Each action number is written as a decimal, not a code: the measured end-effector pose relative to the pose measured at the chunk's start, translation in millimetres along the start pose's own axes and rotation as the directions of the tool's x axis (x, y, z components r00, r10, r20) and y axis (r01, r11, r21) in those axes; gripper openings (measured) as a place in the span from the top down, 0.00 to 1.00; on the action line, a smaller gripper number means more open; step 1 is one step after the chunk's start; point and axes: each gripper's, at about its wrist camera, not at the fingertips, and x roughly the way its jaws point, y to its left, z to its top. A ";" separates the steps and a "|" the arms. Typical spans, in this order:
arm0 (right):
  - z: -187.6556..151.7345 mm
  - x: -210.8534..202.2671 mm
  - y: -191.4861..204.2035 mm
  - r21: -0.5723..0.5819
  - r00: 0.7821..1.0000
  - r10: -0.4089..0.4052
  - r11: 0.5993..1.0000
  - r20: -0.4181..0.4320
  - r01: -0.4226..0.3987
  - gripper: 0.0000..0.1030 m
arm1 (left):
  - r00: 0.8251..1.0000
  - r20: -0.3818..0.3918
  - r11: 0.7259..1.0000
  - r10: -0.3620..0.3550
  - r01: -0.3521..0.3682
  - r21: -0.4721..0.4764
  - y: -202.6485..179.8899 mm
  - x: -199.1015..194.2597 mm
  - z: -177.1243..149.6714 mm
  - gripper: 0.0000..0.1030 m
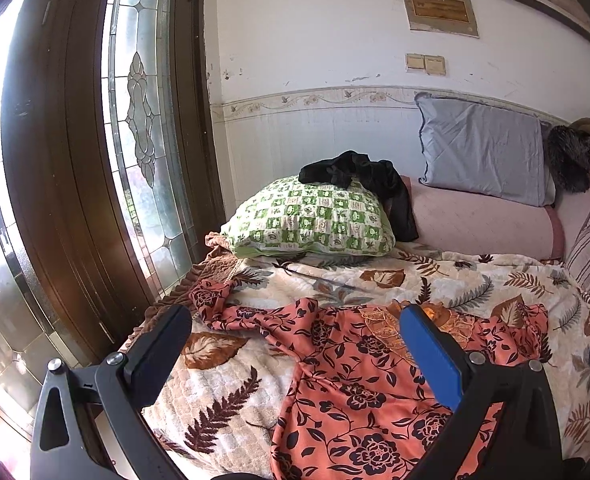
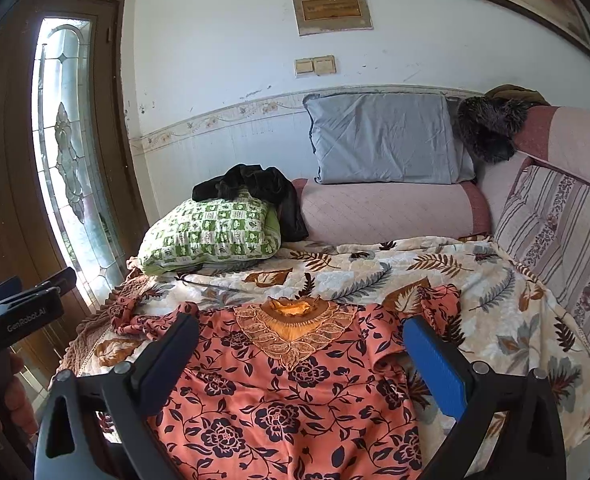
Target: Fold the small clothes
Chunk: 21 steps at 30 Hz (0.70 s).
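- Fingers first: both pairs stand wide apart and grip nothing; the left gripper hovers over the left side of the garment, the right gripper over its chest, neither touching cloth as far as I can tell
- Orange floral top lies face up on the leaf-print blanket, toward the blanket's near edge; collar points at the far side, hem runs out of view below
- Embroidered neckline sits roughly centred between the right gripper's fingers; the body looks fairly flat, with some wrinkling
- Left sleeve trails out, twisted, toward the blanket's left edge; the right sleeve is bunched up toward the right side
- My read on progress: barely started; the top is spread out, but no fold is in it yet; sleeves not brought in, sides not turned over, body not halved
- What's left, by my judgement: straighten both sleeves, fold them across the chest, then bring the hem up toward the collar; that twisted left sleeve will want smoothing first
- Further out: a green checked pillow rests at the blanket's far left corner with a black garment draped over it; whether that one also needs folding I cannot say
- Beyond that, a grey pillow leans on the wall behind a pink bolster; a glazed wooden door stands off the left edge
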 end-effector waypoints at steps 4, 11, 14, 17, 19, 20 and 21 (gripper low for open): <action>1.6 -5.8 -4.0 0.004 0.999 -0.026 1.000 0.037 0.025 0.00 | 1.000 0.003 1.000 -0.006 0.006 0.012 -6.4 -1.7 -0.7 0.00; 5.3 -19.6 -10.6 -0.003 0.992 -0.017 1.000 0.121 0.017 0.00 | 1.000 0.005 0.999 -0.016 0.015 0.028 -13.4 -3.4 -0.7 0.00; 4.4 -20.1 -14.9 0.023 0.991 0.031 0.999 0.127 -0.034 0.00 | 1.000 0.008 0.999 -0.017 0.017 0.035 -15.3 -4.4 -0.3 0.00; 0.4 -17.8 -15.8 0.030 0.990 0.052 0.998 0.128 -0.056 0.00 | 1.000 0.011 0.999 -0.016 0.015 0.040 -17.4 -4.0 0.0 0.00; -2.4 -16.3 -19.1 0.029 0.988 0.064 0.997 0.141 -0.068 0.00 | 1.000 0.011 0.999 -0.015 0.015 0.041 -18.3 -3.6 -0.5 0.00; -3.8 -14.7 -20.6 0.021 0.987 0.080 0.996 0.140 -0.084 0.00 | 1.000 0.010 0.999 -0.015 0.015 0.044 -19.2 -2.8 -0.4 0.00; -4.8 -12.0 -21.9 0.008 0.987 0.092 0.996 0.132 -0.094 0.00 | 1.000 0.008 0.999 -0.015 0.014 0.046 -20.4 -2.2 -0.8 0.00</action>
